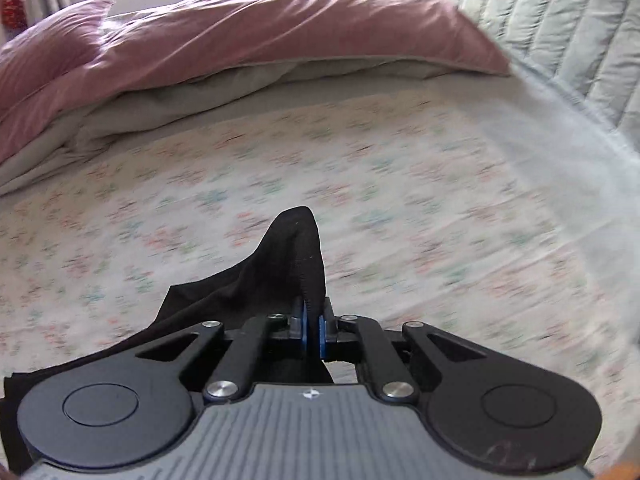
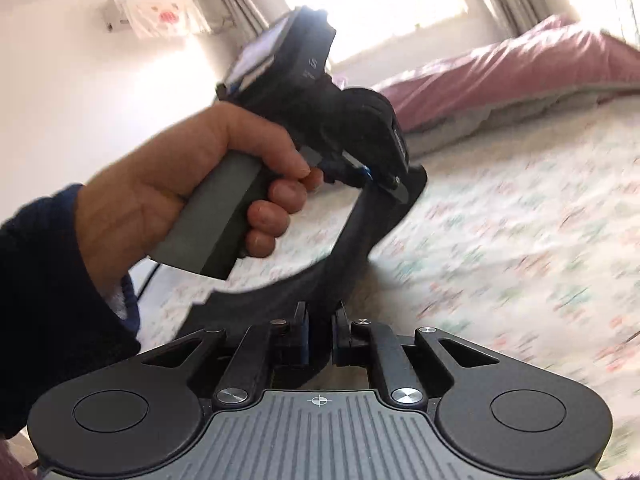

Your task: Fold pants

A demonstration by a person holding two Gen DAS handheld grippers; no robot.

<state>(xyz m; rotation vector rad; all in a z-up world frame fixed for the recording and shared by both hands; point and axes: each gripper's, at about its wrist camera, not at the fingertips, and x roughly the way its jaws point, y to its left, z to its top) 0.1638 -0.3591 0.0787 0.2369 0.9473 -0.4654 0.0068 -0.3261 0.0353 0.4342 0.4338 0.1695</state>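
The bed (image 1: 400, 168) with its floral sheet fills both views; a pink duvet (image 1: 240, 40) lies bunched along its far side, over a grey layer; the black pants (image 1: 288, 264) hang lifted above the sheet, stretched between the two tools; the left tool (image 1: 313, 320) is closed narrow on a fold of the pants, blue pads pinching the cloth; the right tool (image 2: 320, 320) is likewise clamped on a band of the pants (image 2: 348, 248); a hand (image 2: 180, 184) in a dark sleeve grips the left tool's handle.
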